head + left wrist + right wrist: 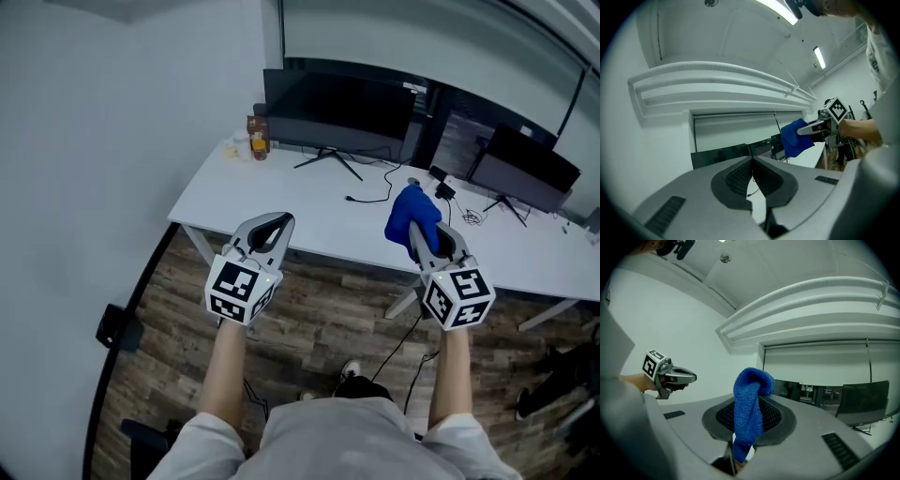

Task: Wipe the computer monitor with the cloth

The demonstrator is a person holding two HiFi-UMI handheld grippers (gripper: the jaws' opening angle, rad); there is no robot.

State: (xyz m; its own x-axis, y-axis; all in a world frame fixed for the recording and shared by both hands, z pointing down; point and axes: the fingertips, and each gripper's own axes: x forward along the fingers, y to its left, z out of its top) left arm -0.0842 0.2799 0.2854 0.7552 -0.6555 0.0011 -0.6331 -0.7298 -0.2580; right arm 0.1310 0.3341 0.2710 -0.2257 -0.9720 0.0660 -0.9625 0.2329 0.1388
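White desk (281, 206) along a pale wall (112, 141), wood-plank floor (309, 323) below: we stand a little back from the desk's near edge. We hold the blue cloth (410, 217) in our right gripper (424, 236). Its jaws are clamped on the lower end of the fabric, and the rest bunches up and flops over the tips, as the right gripper view shows. Held that way, a soft wad leads and the hard jaws sit behind it, which we judge suits a screen. The cloth hangs above the desk's near edge, well apart from the computer monitor (337, 105), which stands dark at the back of the desk on its splayed foot. Our left gripper (278, 221) is level with the right, jaws pressed together on nothing — a spare hand, we think, free to steady the monitor if it rocks. Further out, a second monitor (523, 164) sits to the right, a small brown bottle (258, 138) stands by the wall, and a black cable (375, 195) trails across the desktop. Wiping has not yet begun — we judge a reach across the desk comes next.
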